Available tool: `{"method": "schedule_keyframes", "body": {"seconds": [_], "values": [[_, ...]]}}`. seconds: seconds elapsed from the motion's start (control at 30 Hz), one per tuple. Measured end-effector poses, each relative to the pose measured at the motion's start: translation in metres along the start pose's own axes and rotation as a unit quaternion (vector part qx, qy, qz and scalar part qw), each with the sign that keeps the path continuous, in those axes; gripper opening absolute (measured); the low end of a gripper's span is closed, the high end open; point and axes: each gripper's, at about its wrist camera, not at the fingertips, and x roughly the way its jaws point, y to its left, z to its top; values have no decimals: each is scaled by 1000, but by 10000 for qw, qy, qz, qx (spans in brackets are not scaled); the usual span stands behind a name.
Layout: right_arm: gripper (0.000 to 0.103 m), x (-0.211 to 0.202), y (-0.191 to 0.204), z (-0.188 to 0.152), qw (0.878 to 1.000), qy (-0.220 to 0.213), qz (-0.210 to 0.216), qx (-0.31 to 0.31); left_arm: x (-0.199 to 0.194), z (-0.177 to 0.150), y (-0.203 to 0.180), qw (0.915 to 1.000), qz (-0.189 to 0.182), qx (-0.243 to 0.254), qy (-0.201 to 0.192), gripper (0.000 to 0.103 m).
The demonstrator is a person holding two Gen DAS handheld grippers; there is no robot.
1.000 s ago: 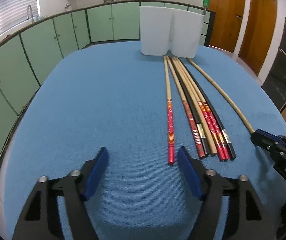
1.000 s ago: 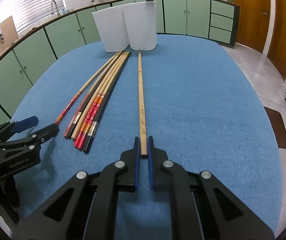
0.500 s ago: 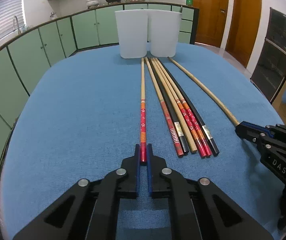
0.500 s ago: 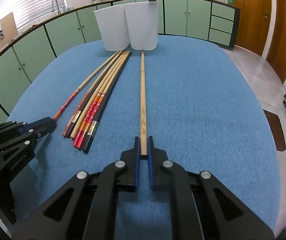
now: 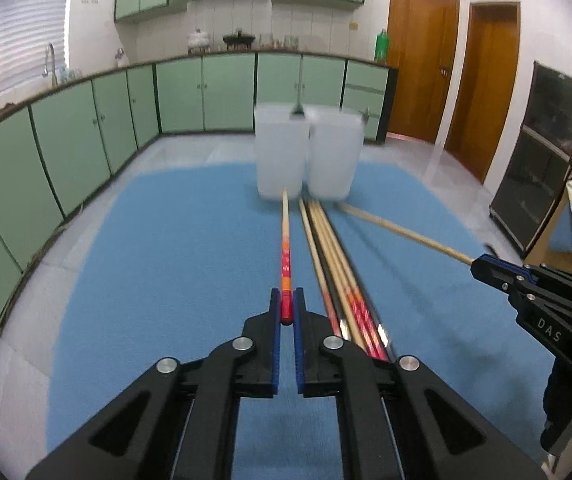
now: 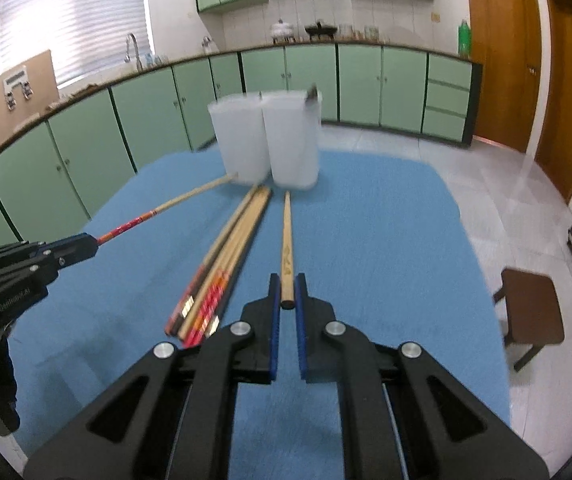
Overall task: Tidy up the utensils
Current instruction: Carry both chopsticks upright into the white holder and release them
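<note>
My left gripper (image 5: 286, 309) is shut on the red end of a red-patterned chopstick (image 5: 285, 248) and holds it lifted above the blue table. My right gripper (image 6: 286, 294) is shut on the end of a plain wooden chopstick (image 6: 286, 240), also lifted. Several more chopsticks (image 5: 338, 268) lie bundled on the table between the two grippers; they also show in the right wrist view (image 6: 225, 264). Two white containers (image 5: 306, 156) stand side by side at the table's far end, with both held chopsticks pointing toward them.
The table is covered by a blue cloth (image 5: 165, 260). Green cabinets (image 5: 85, 128) line the far wall and left side. A dark stool (image 6: 534, 304) stands right of the table, a black cabinet (image 5: 546, 152) further right.
The left gripper closed on the red-patterned chopstick. Both grippers have since risen and tilted up, lifting their chopsticks off the table; the views now look more level across the room.
</note>
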Motion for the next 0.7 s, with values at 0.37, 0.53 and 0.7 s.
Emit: {"method": "schedule_keyframes", "body": {"seconds": [0.37, 0.53, 0.7], "values": [[6, -30, -11, 66, 9983, -515, 259, 5, -39, 63, 8, 9971, -144, 57, -746, 6], [6, -31, -19, 99, 9973, -486, 549, 37, -40, 87, 7, 9953, -241, 147, -923, 6], [6, -29, -19, 139, 9972, -519, 504, -187, -31, 116, 7, 9941, -311, 202, -1019, 6]]}}
